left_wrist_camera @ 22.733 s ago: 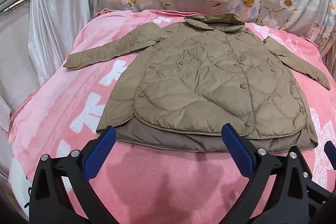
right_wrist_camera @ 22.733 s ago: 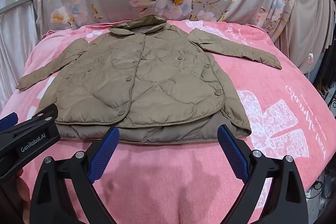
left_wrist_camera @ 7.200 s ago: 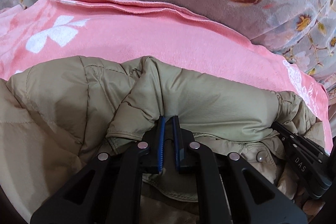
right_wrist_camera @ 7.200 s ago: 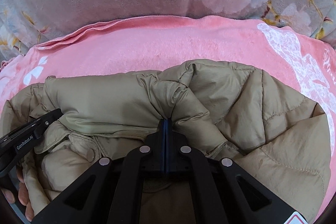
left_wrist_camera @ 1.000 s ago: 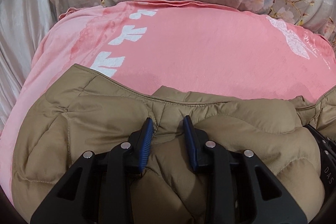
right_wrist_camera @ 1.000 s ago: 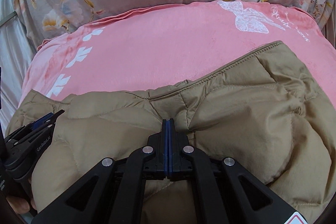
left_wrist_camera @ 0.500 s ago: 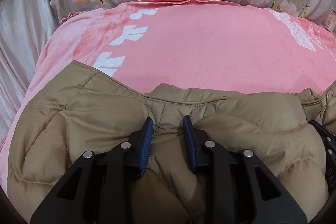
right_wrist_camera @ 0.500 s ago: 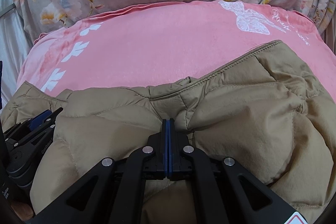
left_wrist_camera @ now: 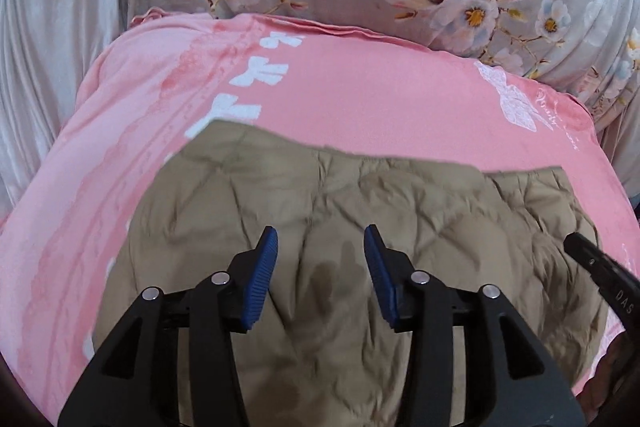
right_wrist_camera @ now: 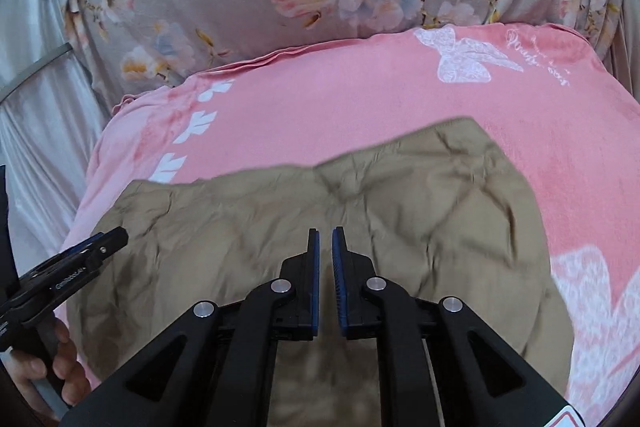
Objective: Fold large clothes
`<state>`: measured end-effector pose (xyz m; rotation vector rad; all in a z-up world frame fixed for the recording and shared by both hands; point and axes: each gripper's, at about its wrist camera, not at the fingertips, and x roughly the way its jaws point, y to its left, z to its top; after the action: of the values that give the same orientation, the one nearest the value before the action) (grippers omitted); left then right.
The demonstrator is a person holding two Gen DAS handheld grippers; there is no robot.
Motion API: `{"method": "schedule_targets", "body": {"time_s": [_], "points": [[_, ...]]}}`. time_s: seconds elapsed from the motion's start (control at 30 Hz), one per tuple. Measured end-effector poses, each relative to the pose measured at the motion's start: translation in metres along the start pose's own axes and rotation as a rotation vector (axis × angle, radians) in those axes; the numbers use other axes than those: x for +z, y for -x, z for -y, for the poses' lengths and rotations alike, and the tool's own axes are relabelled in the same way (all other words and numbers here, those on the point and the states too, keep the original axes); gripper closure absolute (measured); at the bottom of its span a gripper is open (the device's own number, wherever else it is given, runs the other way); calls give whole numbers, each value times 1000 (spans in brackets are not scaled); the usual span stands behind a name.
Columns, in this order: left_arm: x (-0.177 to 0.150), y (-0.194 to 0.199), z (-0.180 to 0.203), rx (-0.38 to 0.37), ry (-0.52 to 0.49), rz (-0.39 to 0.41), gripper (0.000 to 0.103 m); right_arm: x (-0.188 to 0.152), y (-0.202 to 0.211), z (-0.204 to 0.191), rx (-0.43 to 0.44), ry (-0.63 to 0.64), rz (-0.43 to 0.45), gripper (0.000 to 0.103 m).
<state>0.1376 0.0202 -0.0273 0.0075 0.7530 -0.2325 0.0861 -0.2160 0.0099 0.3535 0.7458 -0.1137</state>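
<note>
Now the folded tan jacket (left_wrist_camera: 360, 211) lies flat on the pink blanket (left_wrist_camera: 360, 95), toward its near edge. Above the jacket, the left gripper (left_wrist_camera: 318, 247) hangs with its jaws well apart and empty. Beside it, the right gripper (right_wrist_camera: 325, 247) shows only a narrow slit, gripping nothing.

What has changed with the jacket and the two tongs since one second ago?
Both tongs have let go: the left tongs opened wider and lifted back, and the right tongs parted slightly. The folded jacket now lies released and flatter. The pink blanket stayed as it was.
</note>
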Motion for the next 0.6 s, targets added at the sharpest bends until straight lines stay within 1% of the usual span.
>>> {"method": "schedule_targets", "body": {"time_s": [0.03, 0.1, 0.17, 0.23, 0.33, 0.43, 0.6], "points": [[-10, 1, 1, -18, 15, -9, 60, -10, 1, 0, 11, -9, -3, 92], [-22, -3, 2, -27, 23, -18, 60, -27, -3, -1, 17, -15, -10, 92], [-35, -12, 6, -4, 15, -29, 60, -41, -15, -2, -4, -2, -37, 93], [-44, -19, 8, 7, 13, -36, 60, -50, -20, -4, -32, 25, -17, 96], [-53, -23, 13, 41, -11, -4, 60, -59, -24, -11, -76, 84, 4, 97], [-58, -26, 18, 68, -33, 18, 60, -64, -28, -16, -114, 117, 14, 97], [-66, -29, 21, 88, -33, 55, 60, -63, -30, -12, -108, 110, 0, 97]]}}
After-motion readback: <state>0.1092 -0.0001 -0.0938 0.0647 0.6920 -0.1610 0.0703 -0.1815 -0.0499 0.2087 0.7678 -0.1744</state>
